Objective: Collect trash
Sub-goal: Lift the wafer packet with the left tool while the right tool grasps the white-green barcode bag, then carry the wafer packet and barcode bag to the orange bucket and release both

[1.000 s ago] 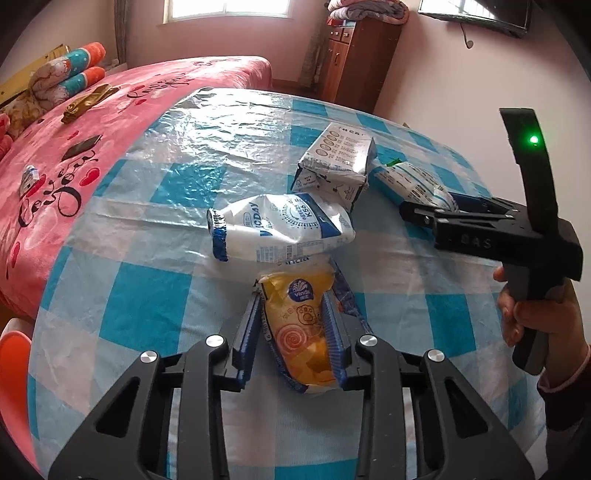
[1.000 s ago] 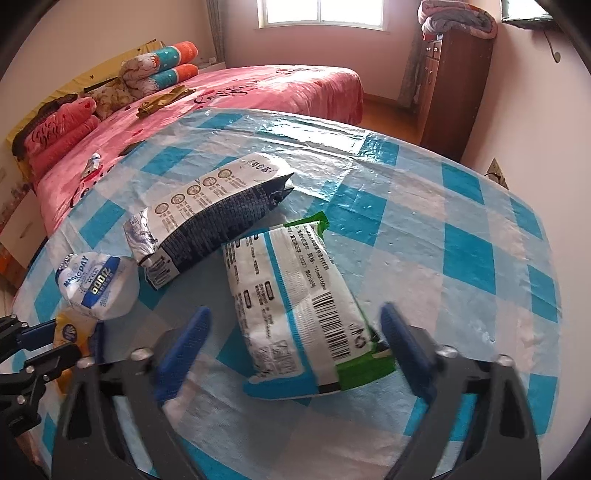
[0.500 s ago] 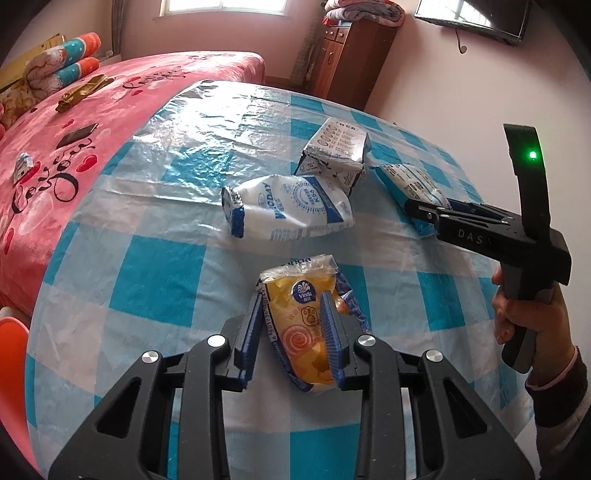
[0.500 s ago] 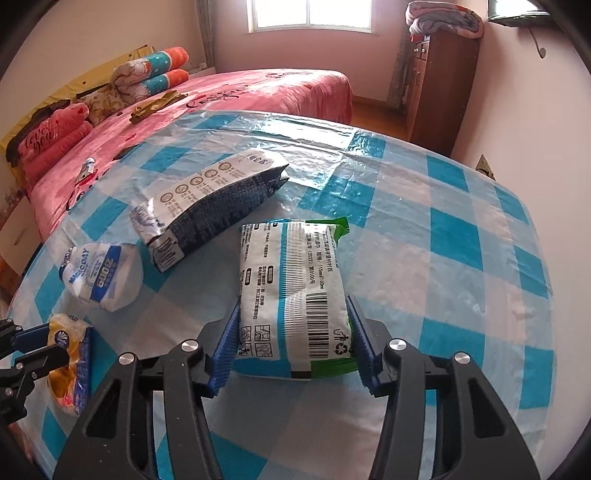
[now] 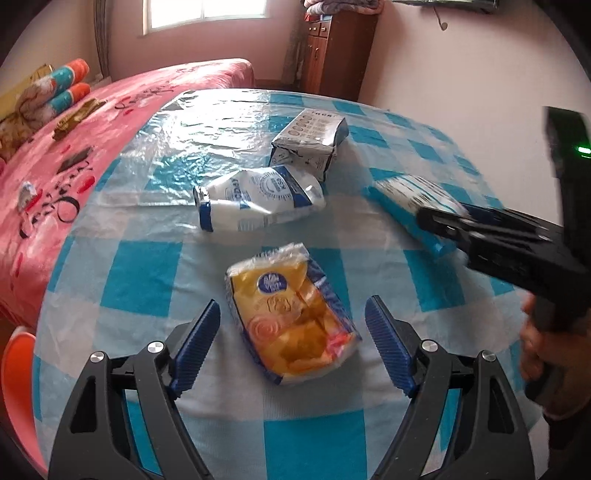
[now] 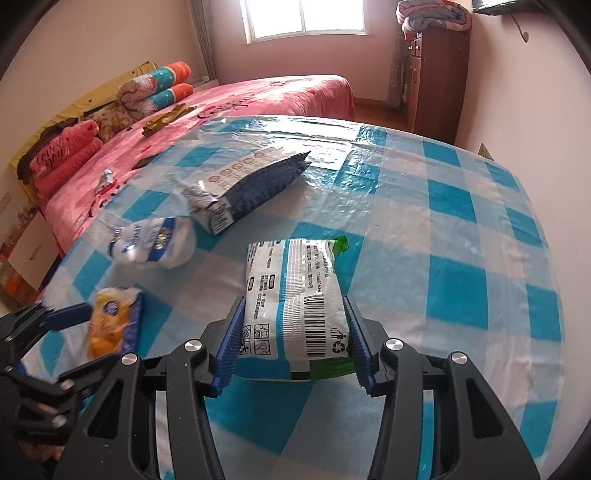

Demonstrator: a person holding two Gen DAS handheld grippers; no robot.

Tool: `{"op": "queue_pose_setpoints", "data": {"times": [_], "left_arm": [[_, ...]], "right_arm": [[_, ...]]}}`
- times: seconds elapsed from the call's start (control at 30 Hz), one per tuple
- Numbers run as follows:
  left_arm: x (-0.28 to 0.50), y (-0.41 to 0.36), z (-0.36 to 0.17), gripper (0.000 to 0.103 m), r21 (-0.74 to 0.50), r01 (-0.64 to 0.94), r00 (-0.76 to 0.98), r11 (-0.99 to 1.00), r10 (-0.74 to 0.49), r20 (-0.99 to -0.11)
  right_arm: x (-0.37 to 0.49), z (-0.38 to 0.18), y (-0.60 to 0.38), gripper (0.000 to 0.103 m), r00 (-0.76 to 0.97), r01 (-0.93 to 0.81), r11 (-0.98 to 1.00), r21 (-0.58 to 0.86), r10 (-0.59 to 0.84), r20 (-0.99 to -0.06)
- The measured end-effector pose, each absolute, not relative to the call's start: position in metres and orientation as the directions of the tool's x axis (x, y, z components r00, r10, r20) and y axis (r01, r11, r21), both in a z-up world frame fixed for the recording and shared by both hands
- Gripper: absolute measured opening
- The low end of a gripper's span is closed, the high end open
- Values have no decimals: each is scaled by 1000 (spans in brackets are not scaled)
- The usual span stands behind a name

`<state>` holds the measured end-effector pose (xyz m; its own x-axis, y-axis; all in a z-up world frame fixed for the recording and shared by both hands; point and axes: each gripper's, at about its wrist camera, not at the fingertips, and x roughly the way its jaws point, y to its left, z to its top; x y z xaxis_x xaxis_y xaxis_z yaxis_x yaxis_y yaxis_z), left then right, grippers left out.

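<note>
Daylight is coming through the far window (image 6: 304,16). Pink bed (image 6: 258,96) is sitting left, brown cabinet (image 6: 437,77) standing right against pale walls.

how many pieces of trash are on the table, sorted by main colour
yellow: 1, the yellow wrapper
white and blue: 2, the crumpled pouch and the flattened carton
white with green edge: 1, the barcode pack in the right gripper
total: 4
</note>
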<state>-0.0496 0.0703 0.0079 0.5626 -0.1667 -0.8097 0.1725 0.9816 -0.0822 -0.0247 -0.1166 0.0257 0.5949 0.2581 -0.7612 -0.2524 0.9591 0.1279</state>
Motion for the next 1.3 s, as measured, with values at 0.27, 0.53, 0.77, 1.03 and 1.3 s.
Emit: {"op": "queue_pose_setpoints", "data": {"times": [0.27, 0.53, 0.77, 1.03, 1.3], "left_arm": [[-43, 58, 5, 59, 13, 136, 583, 991, -70, -809], [-49, 66, 7, 54, -19, 127, 586, 992, -91, -806], [-59, 80, 9, 52, -72, 125, 586, 990, -132, -800], [-73, 101, 15, 52, -115, 124, 601, 986, -167, -781], [-84, 131, 24, 52, -154, 97, 627, 983, -181, -758]], "right_arm": [[-46, 34, -123, 48, 604, -251, 952, 177, 297, -740], [-59, 27, -124, 44, 590, -254, 948, 193, 310, -746], [-70, 28, -118, 41, 587, -268, 946, 181, 310, -748], [-81, 30, -104, 38, 582, -295, 941, 164, 313, -751], [-90, 37, -81, 36, 573, -336, 931, 139, 320, -755]]}}
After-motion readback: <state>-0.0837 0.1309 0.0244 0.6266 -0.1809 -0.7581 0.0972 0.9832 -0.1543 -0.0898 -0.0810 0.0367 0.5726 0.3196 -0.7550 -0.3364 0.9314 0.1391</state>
